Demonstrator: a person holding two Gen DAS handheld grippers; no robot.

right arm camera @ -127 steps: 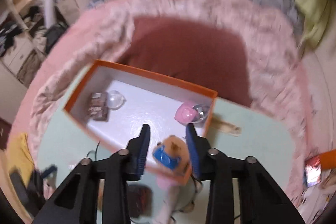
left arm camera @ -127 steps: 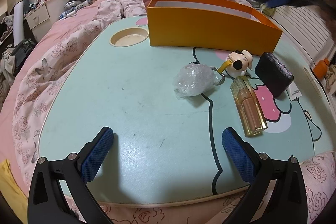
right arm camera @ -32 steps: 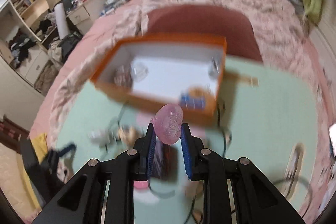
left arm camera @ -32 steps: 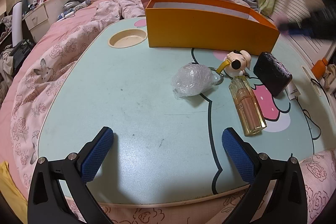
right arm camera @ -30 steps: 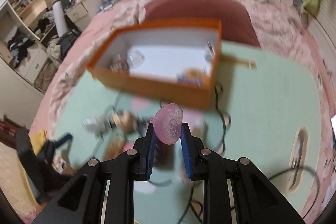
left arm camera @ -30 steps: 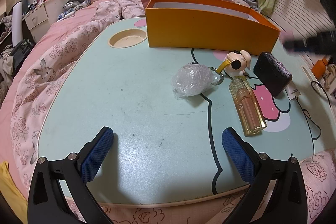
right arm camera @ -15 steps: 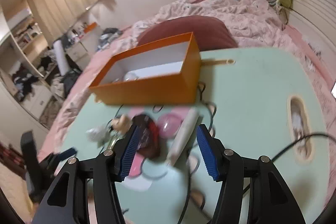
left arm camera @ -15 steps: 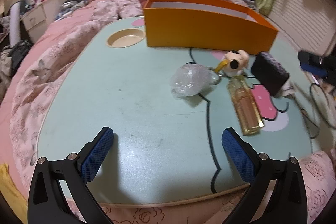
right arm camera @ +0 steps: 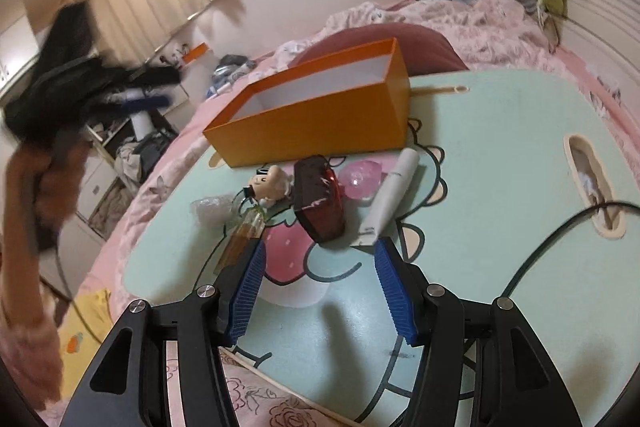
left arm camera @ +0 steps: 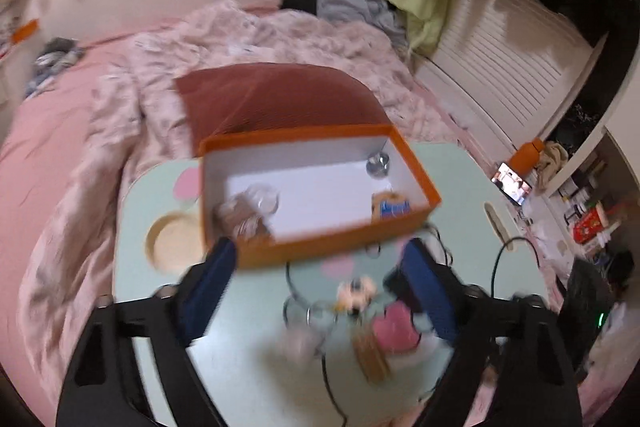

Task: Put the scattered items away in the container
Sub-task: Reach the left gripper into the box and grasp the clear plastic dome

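The orange box (left arm camera: pixel 320 239) stands at the back of the mint-green table (right arm camera: pixel 500 131) with several small items inside. My left gripper (left arm camera: pixel 320 287) hovers high above the box's near wall, blurred, its jaws closing with nothing between them. In front of the box (right arm camera: pixel 316 115) lie a dog keychain (right arm camera: pixel 270 183), a dark pouch (right arm camera: pixel 320 203), a pink shell-shaped item (right arm camera: pixel 360 181), a white tube (right arm camera: pixel 390 195), an amber bottle (right arm camera: pixel 244 235) and crumpled plastic (right arm camera: pixel 208 209). My right gripper (right arm camera: pixel 320 291) is open and empty just short of the pouch.
A black cable (right arm camera: pixel 560 227) curves over the table's right side past a slot (right arm camera: pixel 592 183). A round cup recess (left arm camera: pixel 172 241) sits left of the box. Pink bedding (left arm camera: pixel 80 187) surrounds the table. A person's brown sleeve (right arm camera: pixel 40 187) is at the left.
The right gripper opened and let go of the pink item, which now lies on the table beside the pouch. The left gripper rose and swung over the box, its jaws narrower.
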